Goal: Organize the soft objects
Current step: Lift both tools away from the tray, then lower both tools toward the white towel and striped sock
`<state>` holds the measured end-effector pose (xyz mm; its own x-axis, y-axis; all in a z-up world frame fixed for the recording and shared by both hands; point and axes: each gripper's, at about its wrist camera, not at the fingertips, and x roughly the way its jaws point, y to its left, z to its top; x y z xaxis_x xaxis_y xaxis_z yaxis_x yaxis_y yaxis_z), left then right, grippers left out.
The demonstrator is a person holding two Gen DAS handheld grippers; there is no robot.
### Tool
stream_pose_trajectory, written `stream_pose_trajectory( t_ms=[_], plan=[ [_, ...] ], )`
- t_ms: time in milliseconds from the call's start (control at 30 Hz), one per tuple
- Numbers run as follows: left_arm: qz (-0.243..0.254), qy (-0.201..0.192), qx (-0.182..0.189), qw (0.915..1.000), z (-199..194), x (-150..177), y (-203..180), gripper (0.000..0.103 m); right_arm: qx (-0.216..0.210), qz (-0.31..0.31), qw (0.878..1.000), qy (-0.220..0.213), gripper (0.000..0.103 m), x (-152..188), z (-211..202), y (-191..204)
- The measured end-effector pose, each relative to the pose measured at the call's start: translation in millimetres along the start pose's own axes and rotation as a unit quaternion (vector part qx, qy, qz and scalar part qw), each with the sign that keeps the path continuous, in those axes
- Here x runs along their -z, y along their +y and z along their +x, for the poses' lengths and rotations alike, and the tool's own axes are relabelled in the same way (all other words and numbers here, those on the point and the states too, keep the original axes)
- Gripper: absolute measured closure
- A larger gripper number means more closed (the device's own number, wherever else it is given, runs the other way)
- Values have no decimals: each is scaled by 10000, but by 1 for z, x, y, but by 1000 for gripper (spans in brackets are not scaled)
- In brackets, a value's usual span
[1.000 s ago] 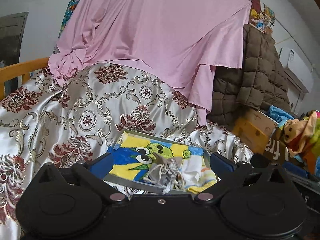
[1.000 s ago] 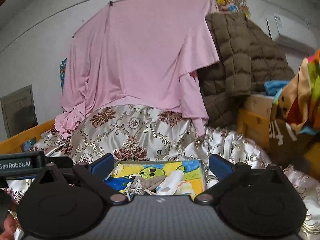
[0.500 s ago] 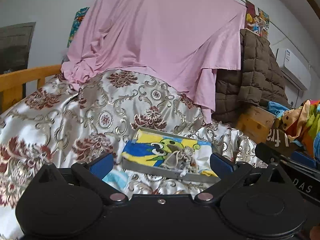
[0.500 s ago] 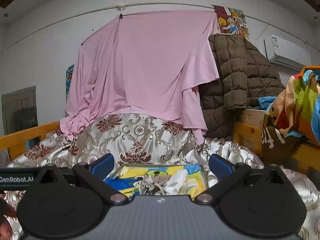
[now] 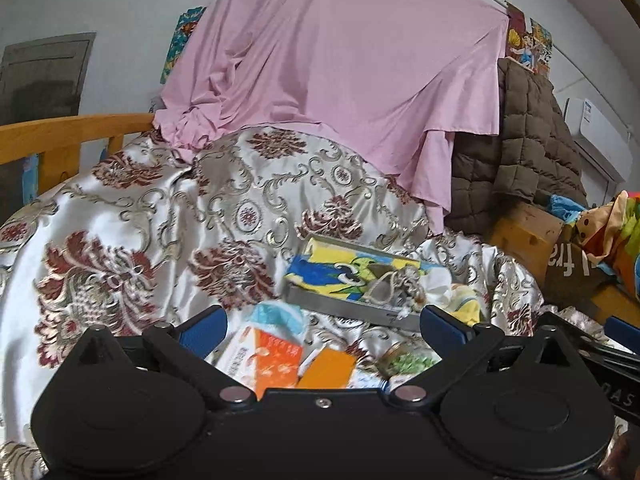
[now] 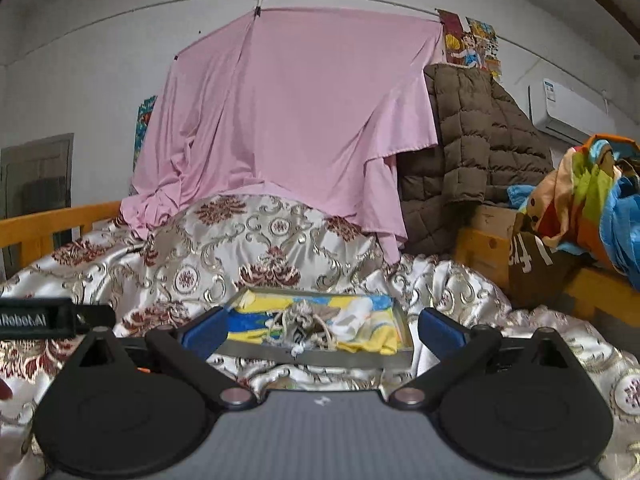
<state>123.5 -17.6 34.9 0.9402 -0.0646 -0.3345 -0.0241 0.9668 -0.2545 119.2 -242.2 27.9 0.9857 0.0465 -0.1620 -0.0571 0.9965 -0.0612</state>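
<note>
Pretty soft, even indoor light in both views, no hard shadows anywhere. The satin bedspread throws some white glare on its folds. Heavy fisheye bending toward the edges, with dark vignetted corners. In the left wrist view the orange packets down near the lens are smeared and out of focus; the pink sheet looks reasonably sharp.

Bare satin bedspread lies open to the left of the grey tray. Near side of tray crowded: orange-white packet, orange card, small jar lie just before it. Rear blocked by hanging pink sheet. Right side closed by brown quilted coat and wooden bed frame. Tray top is reachable from above.
</note>
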Motion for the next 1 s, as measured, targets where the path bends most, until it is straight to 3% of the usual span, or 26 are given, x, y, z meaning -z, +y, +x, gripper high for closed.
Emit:
stream_pose_trajectory(
  t_ms=[433, 700, 867, 1000],
  plan=[
    [159, 308, -148, 9993, -19, 29, 28, 1, 248, 64, 9988, 429, 0, 24, -21, 6],
    [270, 779, -301, 9961, -19, 42, 33, 1, 423, 41, 9958, 812, 0, 40, -28, 16],
    [362, 893, -166, 9952, -18, 46, 30, 1, 455, 220, 9919, 1169, 0, 49, -24, 13],
    [490, 1217, 33, 9913, -12, 44, 27, 1, 395, 347, 9899, 1317, 0, 53, -21, 10]
  ],
)
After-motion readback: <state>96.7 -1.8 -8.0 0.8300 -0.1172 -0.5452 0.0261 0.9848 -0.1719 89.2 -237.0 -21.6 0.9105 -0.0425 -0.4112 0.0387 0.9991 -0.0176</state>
